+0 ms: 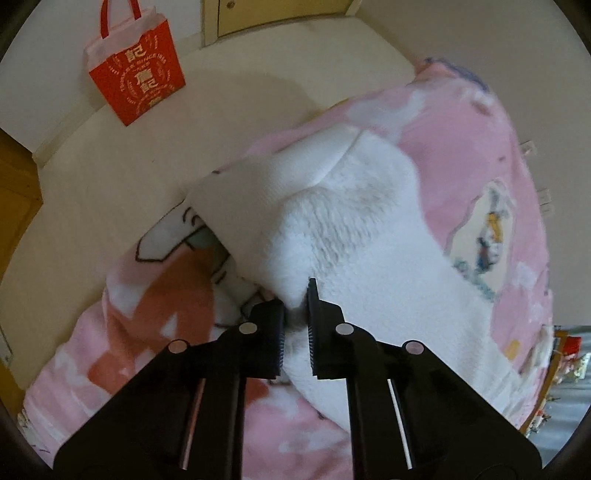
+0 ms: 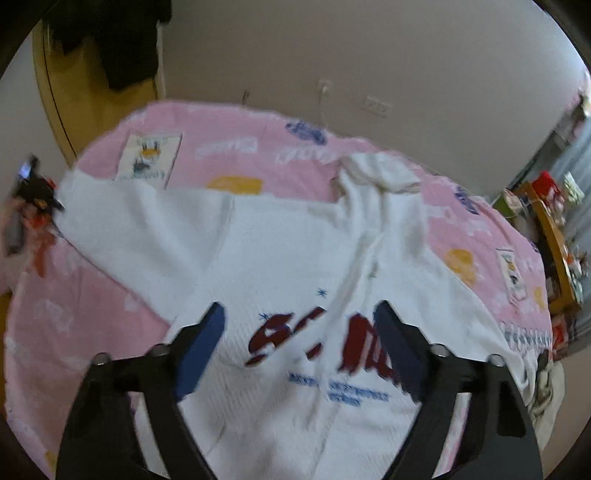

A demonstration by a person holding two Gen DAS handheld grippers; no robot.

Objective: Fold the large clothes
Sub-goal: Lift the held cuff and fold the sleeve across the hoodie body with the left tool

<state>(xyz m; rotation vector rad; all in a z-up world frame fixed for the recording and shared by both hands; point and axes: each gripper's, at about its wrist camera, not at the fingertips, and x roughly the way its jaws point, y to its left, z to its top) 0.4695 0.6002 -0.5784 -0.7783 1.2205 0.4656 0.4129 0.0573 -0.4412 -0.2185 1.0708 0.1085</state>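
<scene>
A white textured garment (image 1: pixel 369 229) lies spread on a pink cartoon-print blanket (image 1: pixel 480 155). In the left wrist view my left gripper (image 1: pixel 297 308) points steeply down and is shut on a bunched fold of the white fabric, which fills the narrow gap between its pads. In the right wrist view the same white garment (image 2: pixel 258 251) shows dark red lettering (image 2: pixel 317 339) and blue print on its chest, with one sleeve reaching left and another rumpled at the back. My right gripper (image 2: pixel 299 314) hovers over the lettering, open, with its fingers wide apart on either side of the print.
A red paper bag (image 1: pixel 136 81) stands on the pale surface beyond the blanket. A wooden door (image 1: pixel 277 14) is behind it. A cluttered wooden shelf (image 2: pixel 554 236) stands to the right of the bed. Dark clothing (image 2: pixel 110 44) hangs at the top left. Wall sockets (image 2: pixel 376 105) sit behind.
</scene>
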